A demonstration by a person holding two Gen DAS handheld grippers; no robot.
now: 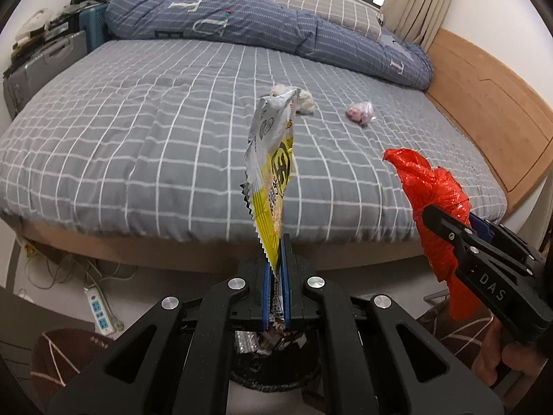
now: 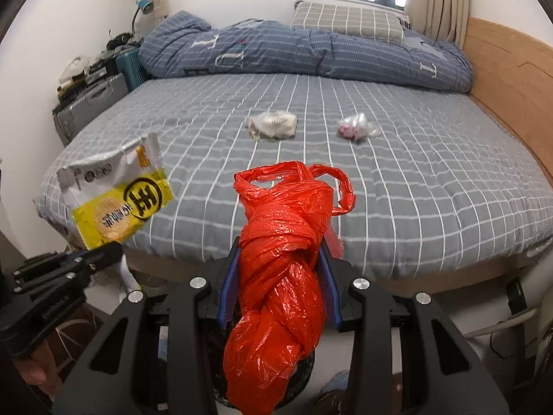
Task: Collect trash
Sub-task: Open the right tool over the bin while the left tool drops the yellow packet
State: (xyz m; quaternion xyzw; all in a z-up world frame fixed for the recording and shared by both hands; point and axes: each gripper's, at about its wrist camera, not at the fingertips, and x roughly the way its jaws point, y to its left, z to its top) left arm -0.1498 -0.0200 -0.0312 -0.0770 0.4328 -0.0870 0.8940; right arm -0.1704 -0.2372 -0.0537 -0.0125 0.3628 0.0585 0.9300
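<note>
The left gripper (image 1: 275,259) pinches a yellow and silver wrapper (image 1: 271,173) by its bottom edge. Its two blue pads are pressed tight on it. The wrapper sticks up in the air, just in front of the near edge of the bed (image 1: 138,131).

The right gripper (image 2: 280,263) pinches a red bag (image 2: 280,269). The bag is twisted up and fills the gap between the fingers. Its loops poke up over the near edge of the bed, and its tail hangs down.

Under both grippers is a dark bin (image 1: 273,370) on the floor. Some trash is in it.

Two more bits of trash lie near the middle of the bed. One is a white wad (image 2: 274,125). The other is a clear bag with pink stuff (image 2: 356,128), just to the right of the wad, not touching it.

A blue quilt (image 2: 311,52) is bunched along the far edge of the bed.
</note>
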